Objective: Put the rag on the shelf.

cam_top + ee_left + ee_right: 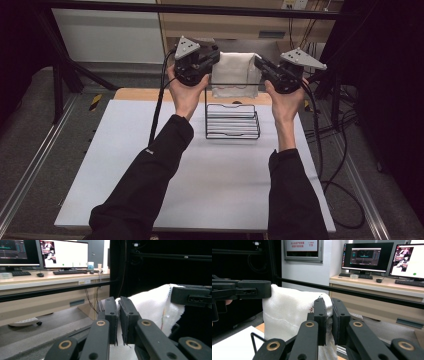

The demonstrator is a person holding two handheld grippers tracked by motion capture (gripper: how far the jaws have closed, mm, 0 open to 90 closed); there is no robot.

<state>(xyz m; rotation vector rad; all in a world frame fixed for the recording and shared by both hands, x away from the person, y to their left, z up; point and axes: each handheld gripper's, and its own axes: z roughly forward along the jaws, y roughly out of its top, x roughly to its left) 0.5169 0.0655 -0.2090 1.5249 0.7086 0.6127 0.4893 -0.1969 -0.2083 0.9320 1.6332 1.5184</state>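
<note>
— Towel (234, 74): where does it sit in the high view?

— Upper middle of the frame, a white cloth stretched flat between the two grippers and hanging down behind the black wire rack (233, 121). Faint red stitching runs near its lower edge.

— And who has hold of it?

— Both. The left gripper (212, 59) is at the towel's upper left corner, the right gripper (261, 64) at its upper right corner. Each sits in a hand, with dark sleeves coming up from the bottom of the frame.

— Are the claws really clamped, or just near the cloth?

— Clamped. In the left gripper view the left gripper (119, 305) has its two black pads drawn nearly together with the white edge of the towel (152, 307) pinched in the narrow slit. In the right gripper view the right gripper (328, 305) shows the same: pads close, a fold of towel (287, 312) bulging over and between them.

— Does the towel touch the rack?

— Its lower edge hangs just behind the rack's top bar; whether they touch I cannot tell.

— What is the rack standing on?

— The white table top (200, 180), toward its far edge, centre of the frame, between the two forearms.

— Anything else behind?

— A desk with monitors (368, 257) in the upper right of the right gripper view.
</note>
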